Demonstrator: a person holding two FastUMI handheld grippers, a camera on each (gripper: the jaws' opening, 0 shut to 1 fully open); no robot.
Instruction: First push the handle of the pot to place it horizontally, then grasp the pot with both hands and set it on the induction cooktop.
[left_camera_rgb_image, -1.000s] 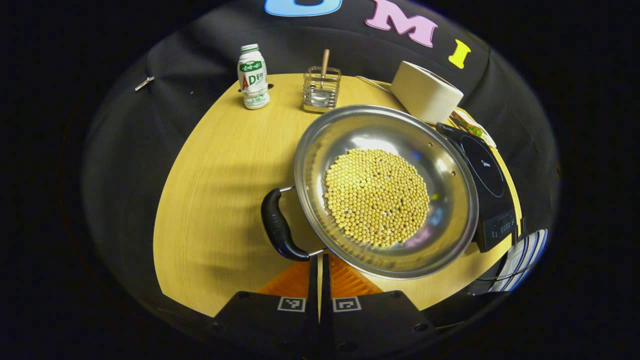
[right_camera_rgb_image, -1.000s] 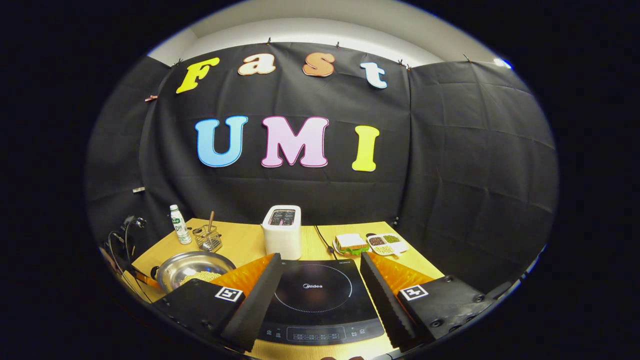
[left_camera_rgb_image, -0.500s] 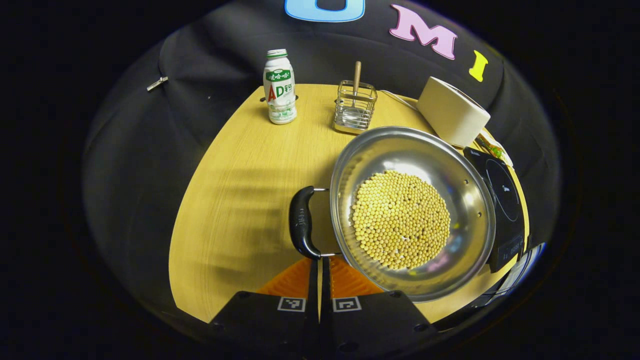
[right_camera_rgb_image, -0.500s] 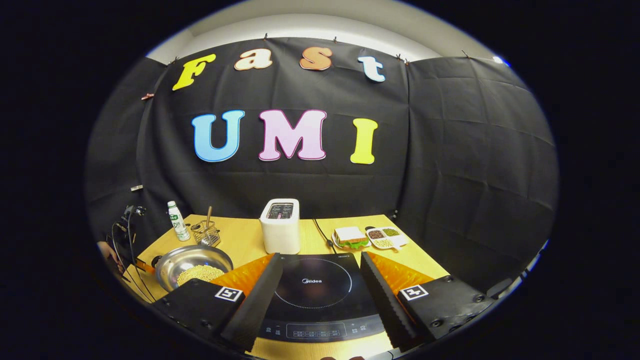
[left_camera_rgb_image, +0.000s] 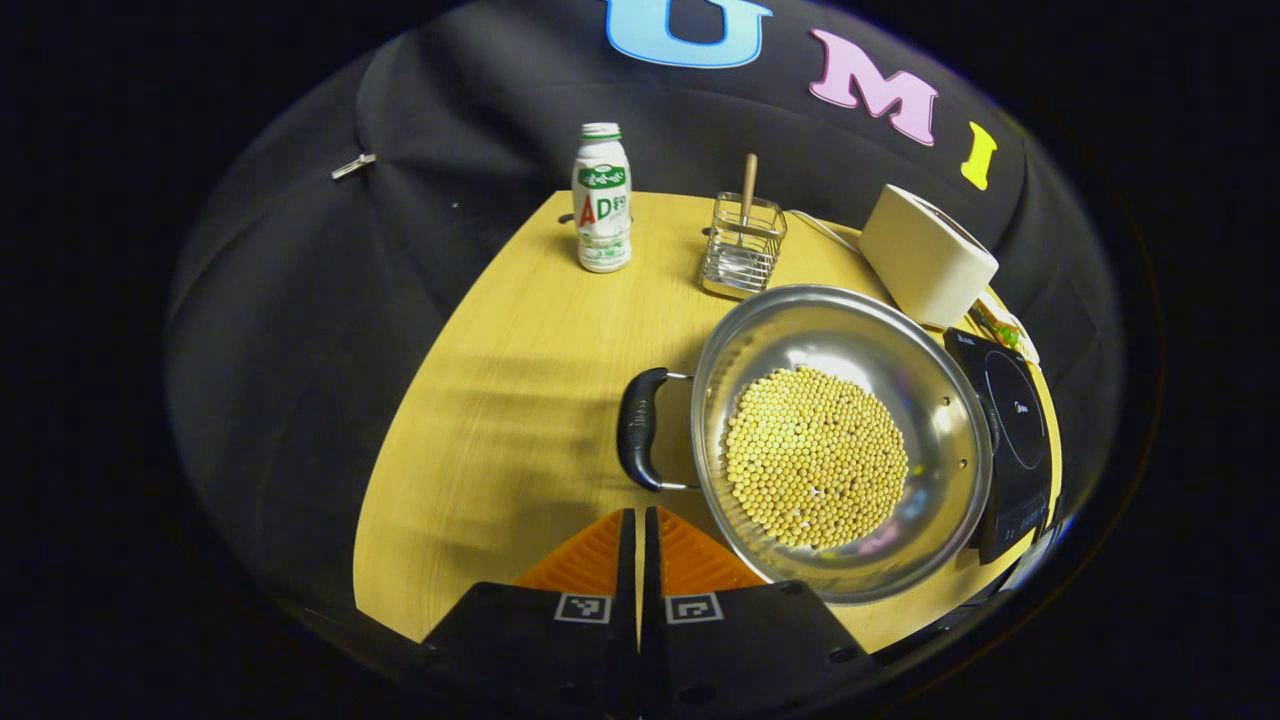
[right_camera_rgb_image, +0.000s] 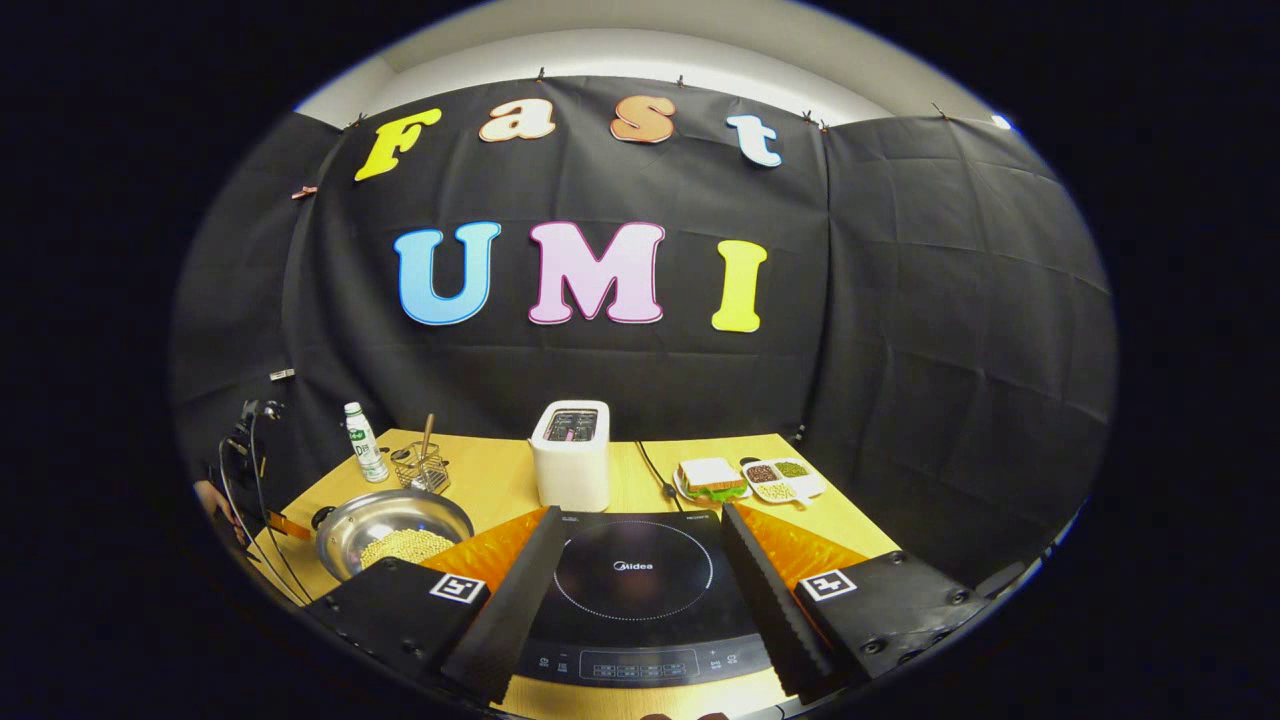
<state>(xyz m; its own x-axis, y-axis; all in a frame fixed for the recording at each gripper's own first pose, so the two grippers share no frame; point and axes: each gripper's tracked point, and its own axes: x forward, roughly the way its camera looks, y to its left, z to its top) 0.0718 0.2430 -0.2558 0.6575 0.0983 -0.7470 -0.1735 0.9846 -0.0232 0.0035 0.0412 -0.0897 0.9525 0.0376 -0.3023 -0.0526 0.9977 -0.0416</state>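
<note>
Nearest in the left gripper view, the left gripper (left_camera_rgb_image: 638, 528) has its two fingers pressed together, clenched on nothing, just short of the pot's black handle (left_camera_rgb_image: 638, 428). One steel pot (left_camera_rgb_image: 930, 370) rests on the wooden counter (left_camera_rgb_image: 500, 400), holding a heap of yellow beans (left_camera_rgb_image: 815, 455); its handle points to the left of this view, away from the single induction cooktop (left_camera_rgb_image: 1015, 420) at its far side. Whether pot and cooktop touch cannot be told. Beyond the pot stand one white bottle (left_camera_rgb_image: 603, 198), one wire holder (left_camera_rgb_image: 741, 246) with one wooden stick upright in it, and one white toaster (left_camera_rgb_image: 925, 255).

In the right gripper view, the right gripper (right_camera_rgb_image: 635, 565) is released, its two fingers spread wide above the near part of the induction cooktop (right_camera_rgb_image: 635, 585), gripping nothing. The pot (right_camera_rgb_image: 390, 520) sits to the left of the cooktop, on the counter (right_camera_rgb_image: 490, 480). Farther back stand the toaster (right_camera_rgb_image: 570, 455), one sandwich (right_camera_rgb_image: 712, 480) on a plate, and one divided dish (right_camera_rgb_image: 782, 480) with three fillings. The bottle (right_camera_rgb_image: 361, 455) and the wire holder (right_camera_rgb_image: 422, 468) stand at the far left.
</note>
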